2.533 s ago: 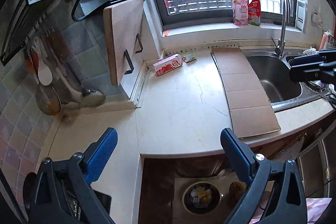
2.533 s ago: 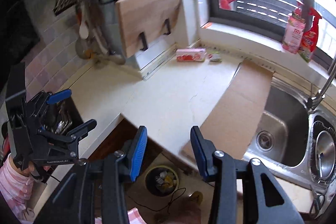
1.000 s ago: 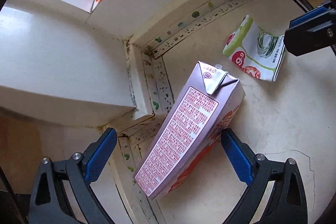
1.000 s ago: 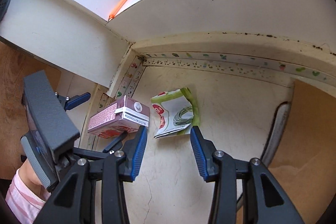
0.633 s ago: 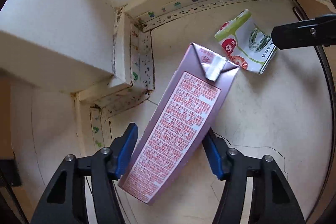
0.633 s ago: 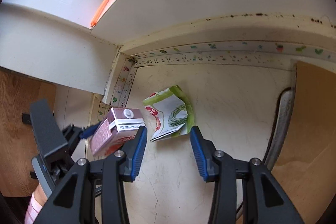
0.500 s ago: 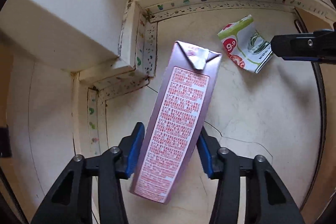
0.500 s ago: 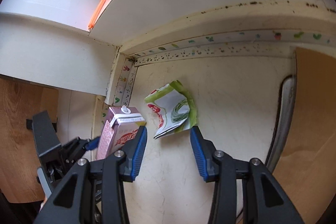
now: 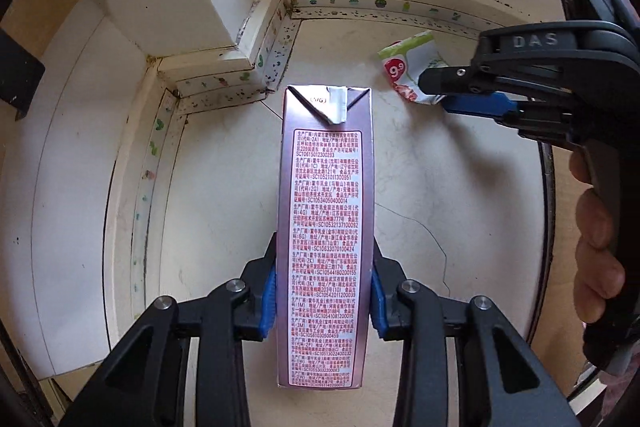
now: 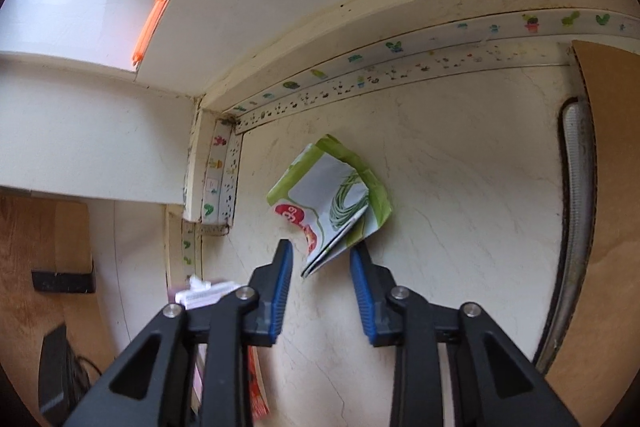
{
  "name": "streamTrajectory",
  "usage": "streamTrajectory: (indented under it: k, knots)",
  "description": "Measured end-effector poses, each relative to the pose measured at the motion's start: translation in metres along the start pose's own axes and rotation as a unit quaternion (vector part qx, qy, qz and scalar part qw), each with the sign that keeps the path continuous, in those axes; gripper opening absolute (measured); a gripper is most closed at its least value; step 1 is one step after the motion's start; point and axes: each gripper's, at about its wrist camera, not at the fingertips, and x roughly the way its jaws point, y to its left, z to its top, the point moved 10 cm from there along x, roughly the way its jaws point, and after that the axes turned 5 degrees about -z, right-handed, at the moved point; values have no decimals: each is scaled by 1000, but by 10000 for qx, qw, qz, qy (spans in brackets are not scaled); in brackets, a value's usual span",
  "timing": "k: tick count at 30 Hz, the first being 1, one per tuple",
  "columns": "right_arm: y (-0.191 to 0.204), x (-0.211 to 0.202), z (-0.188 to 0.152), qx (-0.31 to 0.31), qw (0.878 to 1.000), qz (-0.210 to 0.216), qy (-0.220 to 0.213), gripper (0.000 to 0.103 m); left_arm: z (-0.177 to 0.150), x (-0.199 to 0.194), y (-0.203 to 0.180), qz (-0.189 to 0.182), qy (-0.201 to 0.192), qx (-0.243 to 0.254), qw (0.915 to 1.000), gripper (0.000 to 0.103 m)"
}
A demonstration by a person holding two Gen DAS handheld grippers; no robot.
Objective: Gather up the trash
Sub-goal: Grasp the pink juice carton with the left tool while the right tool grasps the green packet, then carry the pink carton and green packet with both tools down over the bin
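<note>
The pink milk carton stands clamped between the left gripper's blue pads, above the cream counter. The green wrapper lies near the corner, its lower edge between the right gripper's jaws, which have just been closing without pressing it.

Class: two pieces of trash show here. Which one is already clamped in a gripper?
The pink drink carton, pinched by the left gripper; the green-and-white wrapper isn't clamped.

The bench is pale, cracked stone — a folded green wrapper lies on it near the corner, brown cardboard alongside.
</note>
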Motion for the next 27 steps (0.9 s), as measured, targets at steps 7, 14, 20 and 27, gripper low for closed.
streamTrajectory:
  k: [7, 14, 20, 27]
  knots:
    - [-4, 5, 1, 163, 9992, -297, -232, 4, -4, -5, 1, -21, -107, -43, 9999, 35]
    - [-4, -17, -29, -133, 9995, -226, -194, 4, -10, -18, 2, -188, -207, -247, 9993, 35]
    - [0, -56, -78, -597, 9977, -204, -238, 4, -40, -41, -3, -361, -366, -308, 9982, 35]
    - [7, -105, -151, -1058, 9929, -309, -443, 4, -105, -82, -20, -600, -580, -290, 9961, 35]
